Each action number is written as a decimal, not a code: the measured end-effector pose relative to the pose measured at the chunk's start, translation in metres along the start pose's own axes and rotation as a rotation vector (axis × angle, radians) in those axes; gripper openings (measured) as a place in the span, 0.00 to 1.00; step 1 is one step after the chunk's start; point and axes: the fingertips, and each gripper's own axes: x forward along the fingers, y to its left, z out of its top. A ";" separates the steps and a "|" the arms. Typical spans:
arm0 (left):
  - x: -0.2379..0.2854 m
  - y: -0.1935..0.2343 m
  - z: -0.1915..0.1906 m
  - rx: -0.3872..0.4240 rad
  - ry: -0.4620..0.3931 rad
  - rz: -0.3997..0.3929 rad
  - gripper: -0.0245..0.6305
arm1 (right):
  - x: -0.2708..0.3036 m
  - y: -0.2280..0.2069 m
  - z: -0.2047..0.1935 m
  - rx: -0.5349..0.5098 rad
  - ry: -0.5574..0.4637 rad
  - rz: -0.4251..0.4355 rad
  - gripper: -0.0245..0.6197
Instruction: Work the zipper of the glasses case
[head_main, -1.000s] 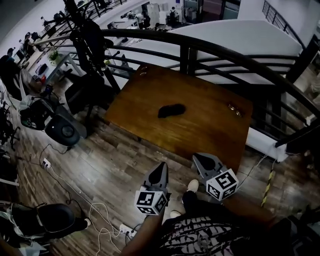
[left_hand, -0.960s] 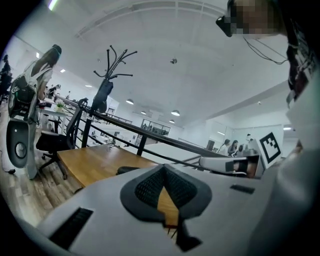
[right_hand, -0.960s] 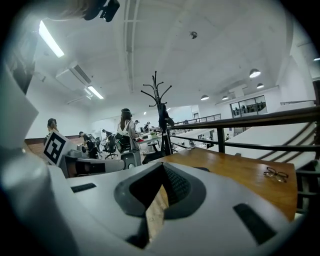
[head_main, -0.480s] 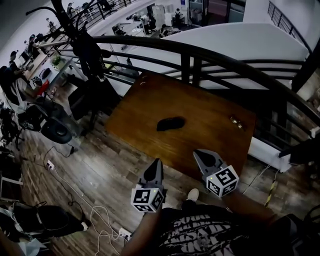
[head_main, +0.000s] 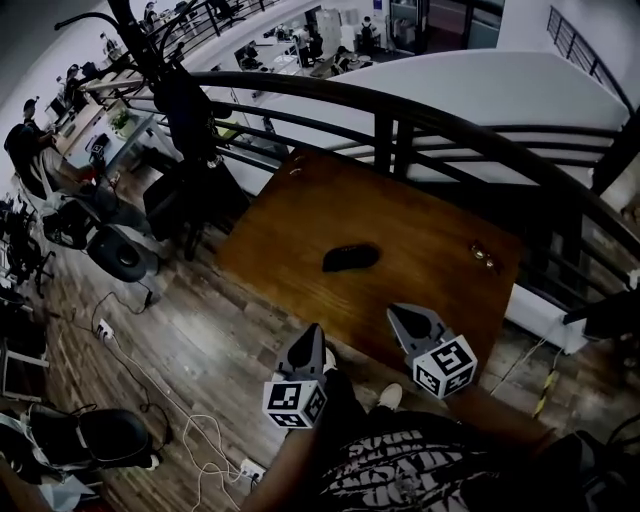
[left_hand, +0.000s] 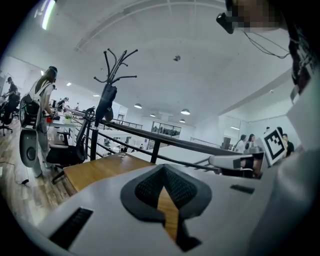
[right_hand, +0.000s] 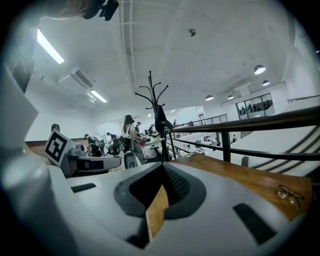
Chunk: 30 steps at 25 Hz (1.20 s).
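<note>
L gripper (head_main: 312, 337) & R gripper (head_main: 404, 316) moved closer to glasses case (head_main: 350, 257) on table (head_main: 300, 205), both w/ jaws shut, empty

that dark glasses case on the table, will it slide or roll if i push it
The glasses case lies low and elongated, so it probably won't roll or tip. Loose on the smooth wooden table, it would likely slide when pushed.

Left claw (head_main: 313, 332), right claw (head_main: 398, 314) closed, apparently empty.

Person's wearing a dark top (head_main: 410, 470) w/ white streaks, plus a light shoe (head_main: 388, 397). Left gripper (head_main: 313, 333) & right gripper (head_main: 402, 314) are showing grey shells, each w/ a b/w marker cube (head_main: 446, 367).
</note>
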 end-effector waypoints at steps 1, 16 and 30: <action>0.004 0.004 0.000 -0.007 0.005 -0.010 0.05 | 0.002 -0.001 0.001 -0.003 0.002 -0.011 0.03; 0.148 0.042 -0.015 -0.032 0.190 -0.227 0.05 | 0.077 -0.081 0.035 0.022 0.030 -0.217 0.03; 0.192 0.098 -0.114 -0.110 0.467 -0.394 0.05 | 0.144 -0.100 0.012 0.037 0.150 -0.344 0.03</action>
